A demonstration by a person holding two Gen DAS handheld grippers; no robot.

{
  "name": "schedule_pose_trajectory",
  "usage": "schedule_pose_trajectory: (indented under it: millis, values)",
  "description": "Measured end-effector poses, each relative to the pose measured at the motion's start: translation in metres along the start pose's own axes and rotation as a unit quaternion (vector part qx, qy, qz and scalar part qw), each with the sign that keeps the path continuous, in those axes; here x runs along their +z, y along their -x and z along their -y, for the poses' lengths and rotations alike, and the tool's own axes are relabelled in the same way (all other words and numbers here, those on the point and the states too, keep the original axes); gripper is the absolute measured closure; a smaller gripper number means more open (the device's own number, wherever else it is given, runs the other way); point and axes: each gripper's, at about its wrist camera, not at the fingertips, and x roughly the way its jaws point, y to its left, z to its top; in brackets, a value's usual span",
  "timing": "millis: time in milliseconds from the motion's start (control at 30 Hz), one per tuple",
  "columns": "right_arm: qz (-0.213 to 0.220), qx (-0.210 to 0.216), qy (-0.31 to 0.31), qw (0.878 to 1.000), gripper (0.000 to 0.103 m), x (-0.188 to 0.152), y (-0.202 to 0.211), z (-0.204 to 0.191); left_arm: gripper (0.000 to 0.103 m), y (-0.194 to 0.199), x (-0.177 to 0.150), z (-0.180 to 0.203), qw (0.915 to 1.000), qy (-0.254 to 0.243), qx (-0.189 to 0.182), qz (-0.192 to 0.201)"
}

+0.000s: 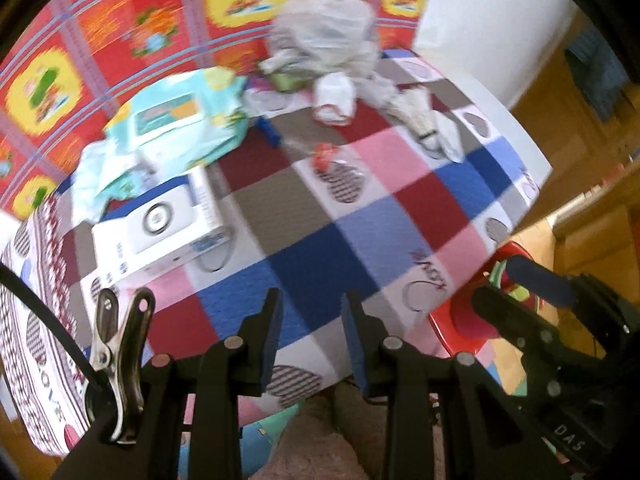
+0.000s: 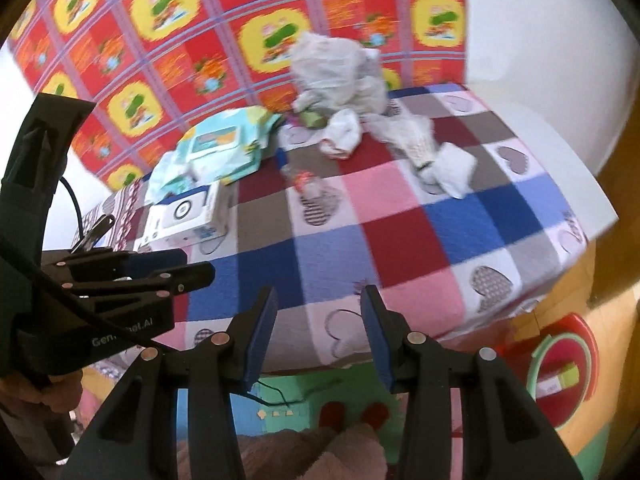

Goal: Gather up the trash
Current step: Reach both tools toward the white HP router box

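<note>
Trash lies on a table with a checked cloth (image 1: 320, 248) (image 2: 400, 240). A pile of crumpled white plastic bags (image 1: 324, 36) (image 2: 336, 68) sits at the far edge. A crumpled white tissue (image 1: 334, 100) (image 2: 340, 136), a white wrapper (image 1: 432, 124) (image 2: 444, 164) and a small red and clear wrapper (image 1: 324, 156) (image 2: 304, 182) lie in front of it. My left gripper (image 1: 312, 340) is open and empty above the near edge; it also shows in the right wrist view (image 2: 176, 268). My right gripper (image 2: 318, 336) is open and empty too, and shows in the left wrist view (image 1: 516, 284).
A white box (image 1: 160, 228) (image 2: 184, 216) and a pale blue wipes pack (image 1: 180, 120) (image 2: 224, 144) lie at the table's left. A red bin with trash inside (image 2: 560, 372) (image 1: 472, 320) stands on the floor to the right. A red patterned wall covering (image 1: 120, 40) is behind.
</note>
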Motion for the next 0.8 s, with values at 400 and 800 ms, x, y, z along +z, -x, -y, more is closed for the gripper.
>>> schedule_pose_trajectory:
  millis: [400, 800]
  values:
    - [-0.042, 0.072, 0.086, 0.993, 0.059, 0.032, -0.037, -0.031, 0.072, -0.001, -0.002, -0.073, 0.9909, 0.12, 0.06, -0.001]
    - [-0.072, 0.125, 0.159, 0.977, 0.059, 0.065, -0.085, -0.057, 0.072, -0.014, -0.003, -0.117, 0.9734, 0.213, 0.085, 0.004]
